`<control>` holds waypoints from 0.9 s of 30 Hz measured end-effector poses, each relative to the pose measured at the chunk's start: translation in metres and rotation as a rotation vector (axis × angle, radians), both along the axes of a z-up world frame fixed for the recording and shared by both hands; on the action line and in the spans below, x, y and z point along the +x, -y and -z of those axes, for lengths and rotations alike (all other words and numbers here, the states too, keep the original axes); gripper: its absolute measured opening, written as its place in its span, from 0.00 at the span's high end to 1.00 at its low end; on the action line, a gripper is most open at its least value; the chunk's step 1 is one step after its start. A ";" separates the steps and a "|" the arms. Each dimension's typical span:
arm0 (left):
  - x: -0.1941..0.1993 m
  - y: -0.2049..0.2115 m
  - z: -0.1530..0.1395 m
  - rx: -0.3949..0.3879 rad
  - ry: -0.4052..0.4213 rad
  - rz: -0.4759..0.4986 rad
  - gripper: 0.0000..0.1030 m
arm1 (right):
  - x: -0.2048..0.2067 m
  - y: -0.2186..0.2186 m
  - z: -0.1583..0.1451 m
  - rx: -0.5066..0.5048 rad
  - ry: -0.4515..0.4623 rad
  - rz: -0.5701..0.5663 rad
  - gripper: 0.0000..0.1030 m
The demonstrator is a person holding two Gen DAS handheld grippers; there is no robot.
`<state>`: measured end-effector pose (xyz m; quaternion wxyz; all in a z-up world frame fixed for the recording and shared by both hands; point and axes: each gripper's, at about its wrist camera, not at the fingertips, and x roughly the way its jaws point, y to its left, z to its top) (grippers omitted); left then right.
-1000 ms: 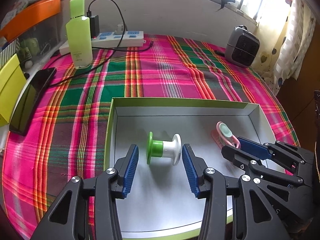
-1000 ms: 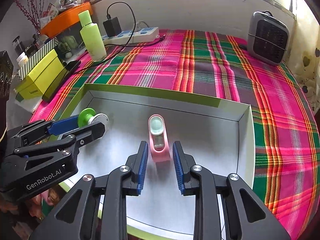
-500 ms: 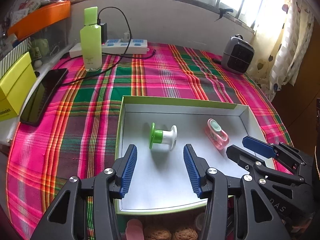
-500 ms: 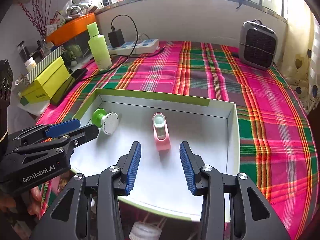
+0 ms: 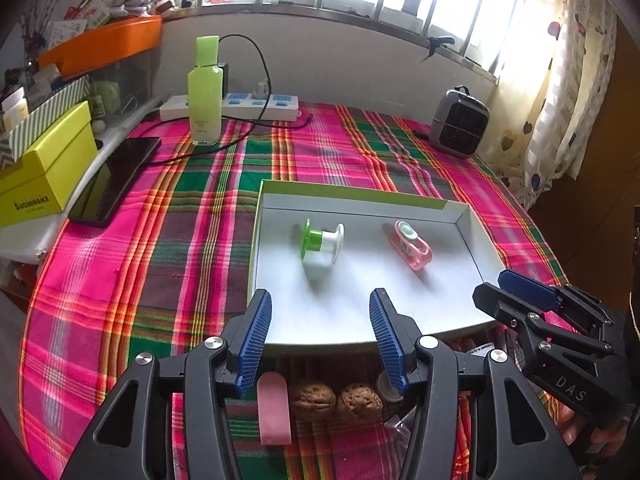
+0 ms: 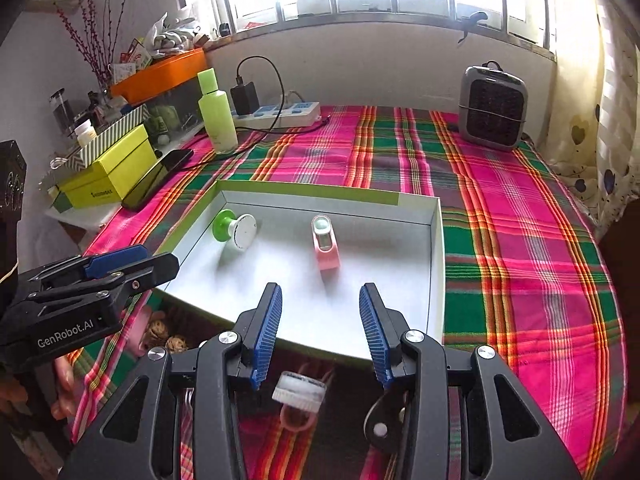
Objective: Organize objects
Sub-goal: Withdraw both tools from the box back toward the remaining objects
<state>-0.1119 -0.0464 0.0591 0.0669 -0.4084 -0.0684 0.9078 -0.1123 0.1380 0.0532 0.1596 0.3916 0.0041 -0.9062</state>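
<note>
A shallow white tray with a green rim (image 5: 356, 194) (image 6: 434, 264) sits on the plaid table. In it lie a green-and-white spool (image 5: 322, 239) (image 6: 236, 230) and a pink clip-like item (image 5: 411, 245) (image 6: 326, 246). My left gripper (image 5: 320, 340) is open and empty, held back over the tray's near edge. My right gripper (image 6: 320, 334) is open and empty, also behind the near edge. Near my fingers lie a pink bar (image 5: 274, 408), two walnuts (image 5: 336, 400) and a white ribbed cap (image 6: 298, 392).
A green bottle (image 5: 205, 92), a power strip with cables (image 5: 240, 104) and a small grey heater (image 5: 460, 124) stand at the back. A black phone (image 5: 114, 176) and yellow boxes (image 5: 44, 172) are on the left. Curtains hang on the right.
Both grippers have pulled back and up from the tray. The right one opened wider, leaving the pink item in the tray. The spool stays where it was.
</note>
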 end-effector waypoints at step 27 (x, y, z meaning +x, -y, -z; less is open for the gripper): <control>0.058 0.027 0.030 0.088 0.002 -0.027 0.50 | 0.057 -0.056 0.018 -0.044 -0.029 0.104 0.59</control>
